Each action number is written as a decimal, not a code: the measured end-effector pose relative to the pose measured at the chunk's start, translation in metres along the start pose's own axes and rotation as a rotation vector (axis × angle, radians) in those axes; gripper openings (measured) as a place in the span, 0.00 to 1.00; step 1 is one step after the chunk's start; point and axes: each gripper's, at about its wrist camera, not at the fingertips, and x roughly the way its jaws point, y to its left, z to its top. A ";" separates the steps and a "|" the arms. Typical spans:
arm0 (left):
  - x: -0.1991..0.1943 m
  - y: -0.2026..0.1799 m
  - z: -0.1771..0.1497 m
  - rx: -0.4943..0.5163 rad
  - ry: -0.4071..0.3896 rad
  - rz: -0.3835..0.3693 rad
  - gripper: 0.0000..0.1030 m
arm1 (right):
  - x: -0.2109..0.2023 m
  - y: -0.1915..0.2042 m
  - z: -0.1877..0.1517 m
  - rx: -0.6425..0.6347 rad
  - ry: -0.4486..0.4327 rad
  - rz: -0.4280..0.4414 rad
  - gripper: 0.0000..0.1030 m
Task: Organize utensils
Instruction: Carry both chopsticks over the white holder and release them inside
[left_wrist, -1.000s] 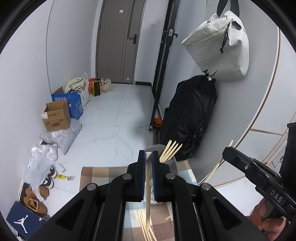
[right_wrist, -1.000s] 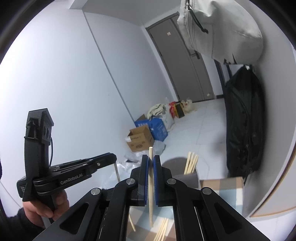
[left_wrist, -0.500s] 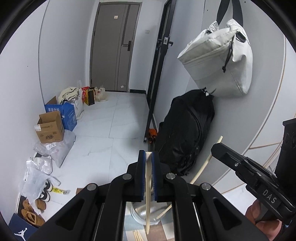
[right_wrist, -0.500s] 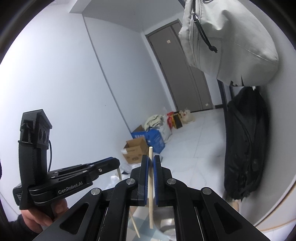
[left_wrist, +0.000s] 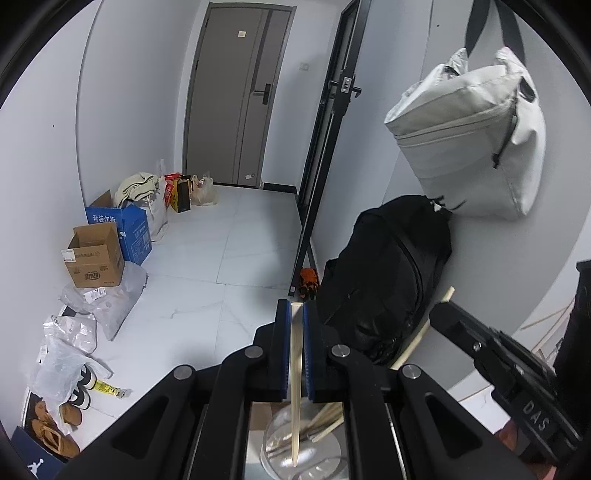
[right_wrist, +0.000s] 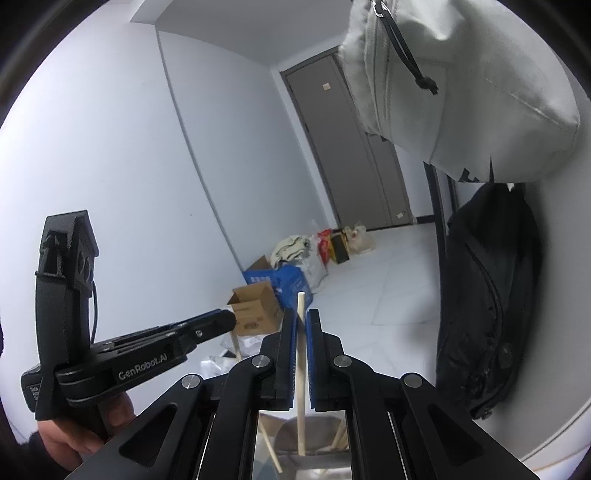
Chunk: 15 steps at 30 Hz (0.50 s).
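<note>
My left gripper (left_wrist: 294, 310) is shut on a pale wooden chopstick (left_wrist: 295, 398) that hangs down with its tip over a clear glass holder (left_wrist: 280, 446) holding several chopsticks. My right gripper (right_wrist: 301, 317) is shut on another chopstick (right_wrist: 301, 387), upright, its lower end above the same holder (right_wrist: 314, 432). The right gripper also shows at the right of the left wrist view (left_wrist: 439, 308), with its chopstick (left_wrist: 417, 339). The left gripper shows in the right wrist view (right_wrist: 227, 319), with its chopstick (right_wrist: 236, 343).
A black backpack (left_wrist: 384, 273) leans on the wall under a hanging grey bag (left_wrist: 472, 147). Cardboard boxes (left_wrist: 94, 256), plastic bags and shoes (left_wrist: 51, 424) line the left wall. A grey door (left_wrist: 236, 92) is at the back.
Both grippers rose and tilted up, so the checked cloth and loose chopsticks below dropped out of view. The holder now sits right under both held chopsticks.
</note>
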 end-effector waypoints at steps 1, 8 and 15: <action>0.003 0.001 0.002 -0.007 -0.009 -0.001 0.02 | 0.004 -0.001 0.000 0.000 0.000 -0.005 0.04; 0.013 0.004 0.007 -0.038 -0.121 0.020 0.02 | 0.017 -0.011 -0.002 -0.003 0.001 -0.027 0.04; 0.025 0.004 -0.006 -0.026 -0.137 -0.018 0.02 | 0.024 -0.016 -0.007 -0.007 0.012 -0.028 0.04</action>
